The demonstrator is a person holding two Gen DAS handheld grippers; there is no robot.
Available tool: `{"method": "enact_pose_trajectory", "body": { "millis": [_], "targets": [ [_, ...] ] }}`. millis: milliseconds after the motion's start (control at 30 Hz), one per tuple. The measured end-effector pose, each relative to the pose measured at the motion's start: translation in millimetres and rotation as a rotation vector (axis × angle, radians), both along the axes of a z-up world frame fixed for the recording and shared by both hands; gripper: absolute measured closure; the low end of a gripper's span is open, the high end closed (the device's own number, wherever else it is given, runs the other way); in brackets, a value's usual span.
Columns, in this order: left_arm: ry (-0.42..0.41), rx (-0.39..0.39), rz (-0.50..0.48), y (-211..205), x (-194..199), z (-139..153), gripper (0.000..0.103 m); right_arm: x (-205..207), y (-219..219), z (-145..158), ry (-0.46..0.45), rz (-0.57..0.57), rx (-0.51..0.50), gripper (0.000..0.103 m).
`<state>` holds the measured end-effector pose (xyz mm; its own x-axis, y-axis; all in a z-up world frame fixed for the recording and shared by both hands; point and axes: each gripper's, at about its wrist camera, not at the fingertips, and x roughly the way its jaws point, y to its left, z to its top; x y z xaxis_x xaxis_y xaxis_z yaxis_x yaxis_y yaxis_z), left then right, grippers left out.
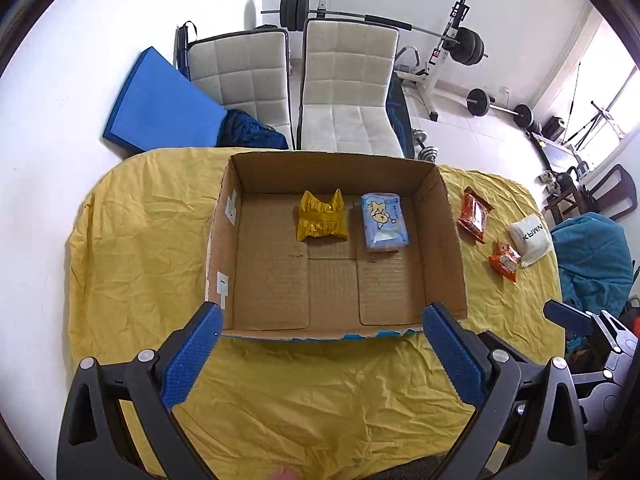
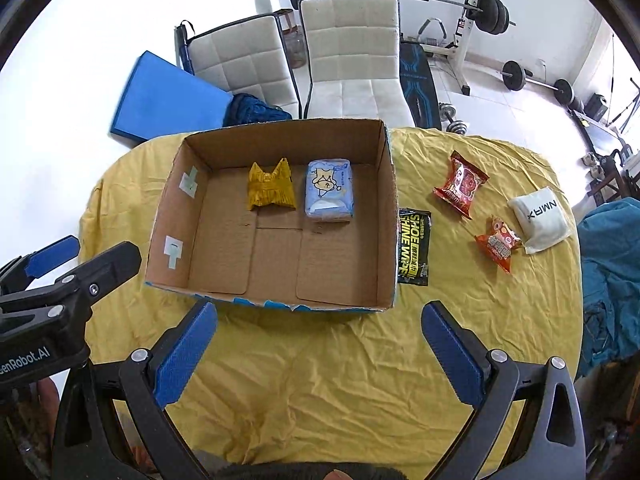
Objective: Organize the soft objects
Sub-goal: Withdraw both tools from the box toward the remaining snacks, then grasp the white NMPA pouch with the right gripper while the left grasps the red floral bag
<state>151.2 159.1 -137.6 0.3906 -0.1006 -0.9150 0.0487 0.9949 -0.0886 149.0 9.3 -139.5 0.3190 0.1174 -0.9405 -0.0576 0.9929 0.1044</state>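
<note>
Right claw [image 2: 320, 320] spread, empty; yellow pack [image 2: 271, 191], blue pack [image 2: 330, 196] in box [image 2: 387, 216].

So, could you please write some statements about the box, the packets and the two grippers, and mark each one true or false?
1. Two packets lie inside the box. True: the yellow packet and the blue tissue pack.
2. The black wipe packet lies inside the box. False: it lies on the cloth, against the box's right wall.
3. The right gripper is open and empty. True.
4. The left gripper holds the white pouch. False: it is open and empty; the pouch lies on the cloth.
5. Two red snack packets lie right of the box. True.
</note>
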Motion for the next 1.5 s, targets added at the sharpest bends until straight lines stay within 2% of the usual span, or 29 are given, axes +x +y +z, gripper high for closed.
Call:
{"method": "enact_pose_trajectory", "body": {
  "millis": [133, 267, 367, 467, 600, 667, 767, 833, 967, 1067, 1167, 1267, 1367, 1433, 1500],
  "targets": [
    [0.004, -0.015, 0.009, -7.3, -5.2, 4.5, 0.001, -2.3, -16.1, 3.9, 0.003, -0.004, 0.026, 0.0],
    [0.002, -0.033, 0.003, -25.1, -5.5, 10.2, 0.001, 1.2, -57.3, 4.4, 0.019, -0.051, 0.052, 0.0],
    [-0.025, -0.016, -0.016, -52.3, -2.6, 18.6, 0.001, 8.7, -116.1, -1.3, 0.047, -0.143, 0.092, 0.0],
    [-0.034, -0.014, -0.053, -91.2, 8.7, 22.0, 0.001, 20.6, -181.4, -10.6, 0.072, -0.228, 0.089, 0.0],
    [0.0, -0.05, -0.135, -156.4, 36.7, 14.5, 0.001, 50.9, -260.4, -31.7, 0.106, -0.251, 0.006, 0.0],
    [0.026, -0.035, -0.179, -190.2, 55.3, 4.5, 0.001, 70.0, -293.7, -45.5, 0.123, -0.242, -0.047, 0.0],
    [0.086, 0.024, -0.247, -246.0, 93.4, -24.4, 0.001, 109.5, -340.5, -82.6, 0.181, -0.176, -0.134, 0.0],
    [0.127, 0.052, -0.268, -272.2, 115.7, -44.9, 0.001, 128.3, -356.8, -104.4, 0.217, -0.145, -0.176, 0.0],
    [0.229, 0.103, -0.288, -321.7, 169.4, -102.0, 0.001, 172.4, -384.8, -160.8, 0.298, -0.094, -0.179, 0.0],
    [0.335, 0.075, -0.302, -346.8, 205.5, -152.5, 0.001, 193.9, -390.1, -194.4, 0.319, -0.054, -0.19, 0.0],
    [0.398, 0.074, -0.309, -361.0, 224.7, -188.4, 0.001, 204.9, -387.9, -229.1, 0.409, 0.009, -0.18, 0.0],
    [0.44, 0.123, -0.34, -379.0, 237.9, -219.9, 0.001, 209.3, -389.4, -244.9, 0.426, 0.015, -0.211, 0.0],
    [0.489, 0.158, -0.367, -389.9, 244.7, -247.8, 0.001, 216.3, -401.2, -251.5, 0.452, -0.062, -0.153, 0.003],
    [0.513, 0.172, -0.386, -395.9, 246.9, -262.1, 0.011, 220.8, -408.6, -251.5, 0.468, -0.111, -0.123, 0.008],
    [0.528, 0.185, -0.394, -399.0, 248.2, -271.9, 0.042, 224.1, -413.6, -250.9, 0.479, -0.152, -0.104, 0.01]
  ]
}}
